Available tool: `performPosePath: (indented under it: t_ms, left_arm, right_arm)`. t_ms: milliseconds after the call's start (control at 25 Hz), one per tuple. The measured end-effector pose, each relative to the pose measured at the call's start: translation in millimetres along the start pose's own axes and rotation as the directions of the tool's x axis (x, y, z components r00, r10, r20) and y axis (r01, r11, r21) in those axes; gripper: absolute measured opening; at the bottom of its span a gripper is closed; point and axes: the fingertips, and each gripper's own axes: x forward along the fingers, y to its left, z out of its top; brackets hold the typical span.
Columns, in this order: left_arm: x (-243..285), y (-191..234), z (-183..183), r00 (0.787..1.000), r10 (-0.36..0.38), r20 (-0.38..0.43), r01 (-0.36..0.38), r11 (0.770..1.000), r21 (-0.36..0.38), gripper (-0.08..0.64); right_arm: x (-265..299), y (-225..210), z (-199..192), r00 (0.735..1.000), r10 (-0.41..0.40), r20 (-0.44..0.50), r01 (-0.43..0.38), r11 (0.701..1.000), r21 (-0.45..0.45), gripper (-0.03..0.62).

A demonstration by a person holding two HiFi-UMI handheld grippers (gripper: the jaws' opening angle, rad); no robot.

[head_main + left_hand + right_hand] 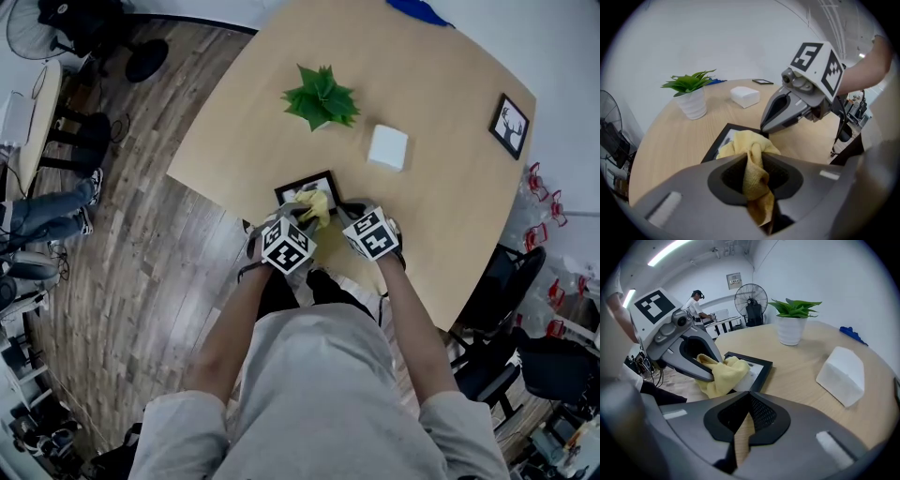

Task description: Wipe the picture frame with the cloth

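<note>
While the left gripper (753, 157) has its fingers clamped on the yellow cloth (746, 140), the bunched cloth rests on the picture frame (759, 372) just ahead of them, at the tabletop's (441, 103) near edge. The right gripper's (749, 398) fingers are closed and empty, just beside the cloth. Bare tabletop lies beyond. The cloth hides much of the picture frame's face.

Bright, even indoor light: ceiling strips (670, 250) glare at the upper left of the right gripper view, slightly blown out. Shadows on the table (450, 103) are faint and soft. Both gripper views bend strongly and fall to black at the corners. The left gripper (754, 154) and right gripper (749, 394) blur near the lens, while the cloth (745, 140) is sharp.
</note>
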Motion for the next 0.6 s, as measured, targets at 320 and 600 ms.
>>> performPosePath:
  t_ms: [320, 600]
  left_arm:
    - [-19.9, 6.5, -29.4, 0.999, 0.032, -0.017, -0.033, 0.999, -0.022, 0.130]
    - [-32.2, 16.1, -40.9, 0.996, 0.079, -0.029, -0.080, 0.996, -0.044, 0.130]
  right_arm:
    - [0.8, 3.2, 0.1, 0.999, -0.027, -0.018, 0.027, 1.000, -0.012, 0.002]
    - [-0.4, 2.3, 1.7, 0.999, -0.030, -0.012, 0.030, 0.999, -0.015, 0.002]
